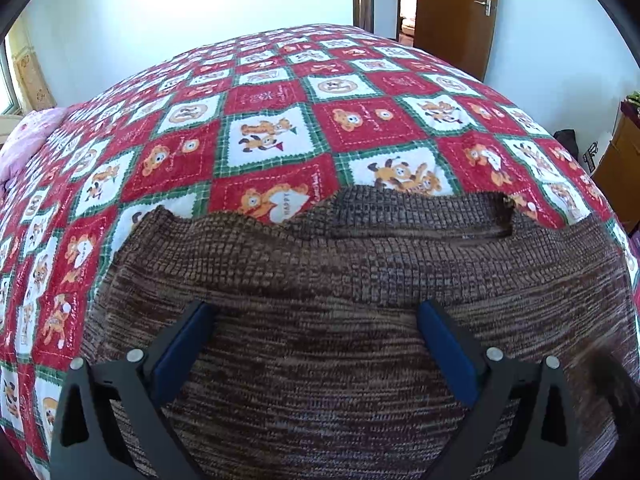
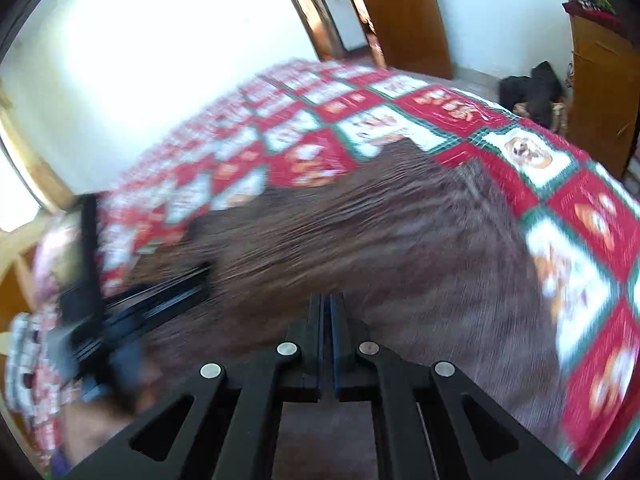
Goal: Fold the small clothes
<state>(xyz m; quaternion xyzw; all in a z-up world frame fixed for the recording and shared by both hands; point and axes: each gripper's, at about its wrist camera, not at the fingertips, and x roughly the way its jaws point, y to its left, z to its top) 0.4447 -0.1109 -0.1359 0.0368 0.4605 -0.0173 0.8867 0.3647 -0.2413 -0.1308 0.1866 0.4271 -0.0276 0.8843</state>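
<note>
Left claw (image 1: 316, 312) agape over brown sweater (image 1: 360, 280)

We see the right wrist view smeared throughout, so the brown sweater (image 2: 360, 232) and bedspread (image 2: 580, 208) lose their detail there, and the left gripper (image 2: 120, 308) is only a dark streak. In the left wrist view the sweater (image 1: 340, 340) runs off the bottom edge, hiding its lower part.
</note>
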